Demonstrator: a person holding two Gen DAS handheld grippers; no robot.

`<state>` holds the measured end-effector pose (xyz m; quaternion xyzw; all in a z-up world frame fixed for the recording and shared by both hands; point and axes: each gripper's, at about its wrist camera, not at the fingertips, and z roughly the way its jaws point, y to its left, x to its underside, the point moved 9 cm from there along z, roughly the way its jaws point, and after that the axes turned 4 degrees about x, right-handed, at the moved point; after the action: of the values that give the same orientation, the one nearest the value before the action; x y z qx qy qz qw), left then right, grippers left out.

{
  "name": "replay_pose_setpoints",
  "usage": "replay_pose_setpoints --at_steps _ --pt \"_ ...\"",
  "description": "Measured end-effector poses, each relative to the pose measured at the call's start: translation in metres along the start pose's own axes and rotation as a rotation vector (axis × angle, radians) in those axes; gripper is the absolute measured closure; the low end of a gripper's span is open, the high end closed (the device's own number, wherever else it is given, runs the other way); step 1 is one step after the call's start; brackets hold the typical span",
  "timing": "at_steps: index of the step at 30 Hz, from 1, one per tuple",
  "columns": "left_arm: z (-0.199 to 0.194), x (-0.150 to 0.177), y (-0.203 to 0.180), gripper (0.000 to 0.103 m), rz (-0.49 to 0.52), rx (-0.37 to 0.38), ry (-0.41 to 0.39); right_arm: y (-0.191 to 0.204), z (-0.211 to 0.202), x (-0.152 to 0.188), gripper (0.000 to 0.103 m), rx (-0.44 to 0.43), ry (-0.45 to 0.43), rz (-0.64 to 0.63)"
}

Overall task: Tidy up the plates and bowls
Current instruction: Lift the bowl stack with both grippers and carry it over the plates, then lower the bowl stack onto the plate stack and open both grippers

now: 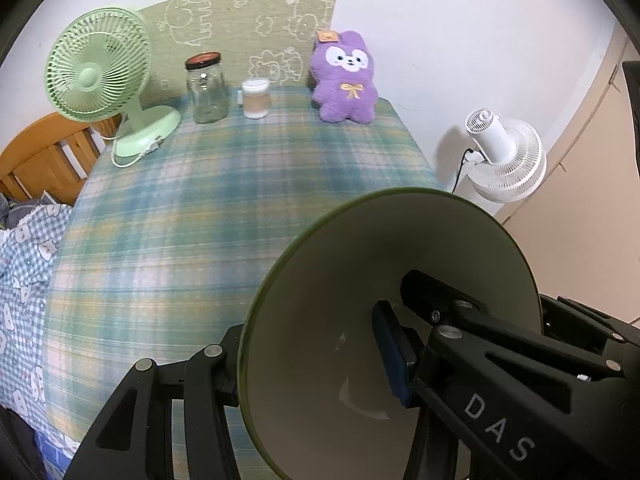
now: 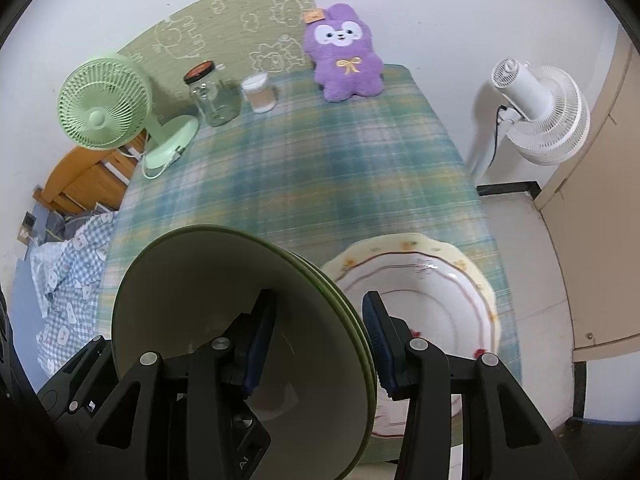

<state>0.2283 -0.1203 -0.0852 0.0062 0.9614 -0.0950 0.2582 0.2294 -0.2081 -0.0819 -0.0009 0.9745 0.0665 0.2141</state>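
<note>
One green bowl point(image 1: 340, 280) is clamped at opposite rims by both grippers' fingers point(image 1: 390, 356); one flowered plate point(image 2: 432, 280) is shown only by the right view.

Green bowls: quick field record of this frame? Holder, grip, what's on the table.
held item: green bowls, apparently two nested, lifted and tilted
left gripper: shut on the bowls' rim, one finger inside, one outside
right gripper: shut on the opposite rim, same way
under and beside the bowls: floral plate lying on the table
surface: plaid tablecloth
back of table: green desk fan, glass jar, lidded cup, purple plush
off table: white floor fan
</note>
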Motion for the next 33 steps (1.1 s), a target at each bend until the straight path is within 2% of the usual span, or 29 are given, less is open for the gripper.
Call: replay_pose_setpoints --at_steps 15,24,33 --pt "0.051 0.013 -0.056 0.051 -0.024 -0.001 0.088 -0.075 0.037 0.006 0.054 0.008 0.091 0.007" --pt "0.077 0.02 -0.066 0.051 -0.047 -0.024 0.142 -0.091 0.063 0.009 0.054 -0.007 0.147 0.0" --pt "0.086 0.015 -0.066 0.051 -0.038 -0.044 0.12 -0.091 0.073 0.004 0.055 -0.014 0.131 -0.029"
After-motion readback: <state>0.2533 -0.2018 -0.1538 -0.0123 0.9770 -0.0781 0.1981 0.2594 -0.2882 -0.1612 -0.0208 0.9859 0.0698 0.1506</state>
